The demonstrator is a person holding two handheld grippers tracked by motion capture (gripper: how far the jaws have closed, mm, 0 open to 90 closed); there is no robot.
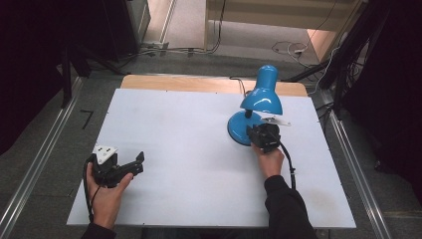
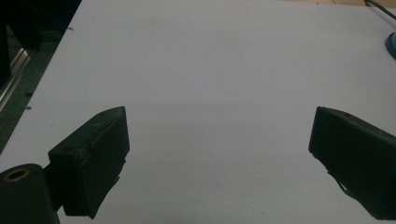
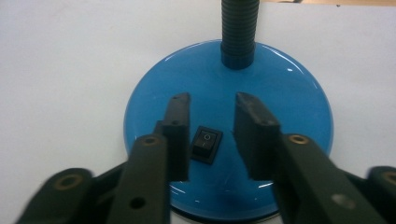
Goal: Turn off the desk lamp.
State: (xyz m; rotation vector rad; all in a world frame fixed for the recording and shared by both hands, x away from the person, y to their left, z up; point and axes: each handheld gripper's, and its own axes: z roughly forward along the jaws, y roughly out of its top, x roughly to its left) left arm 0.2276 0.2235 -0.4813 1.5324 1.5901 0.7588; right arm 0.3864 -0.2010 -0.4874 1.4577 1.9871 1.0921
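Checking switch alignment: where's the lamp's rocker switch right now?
In the right gripper view, the rocker switch sits on the blue lamp base, between the right gripper jaws, nearer than the black neck.

White table (image 1: 189, 129), blue desk lamp (image 1: 261, 97) standing near its far right

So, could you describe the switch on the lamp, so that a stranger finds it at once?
Find the blue lamp at the table's far right side. On its round base, in front of the black ribbed neck, sits the switch: a small black rocker, the one dark rectangle on glossy blue.
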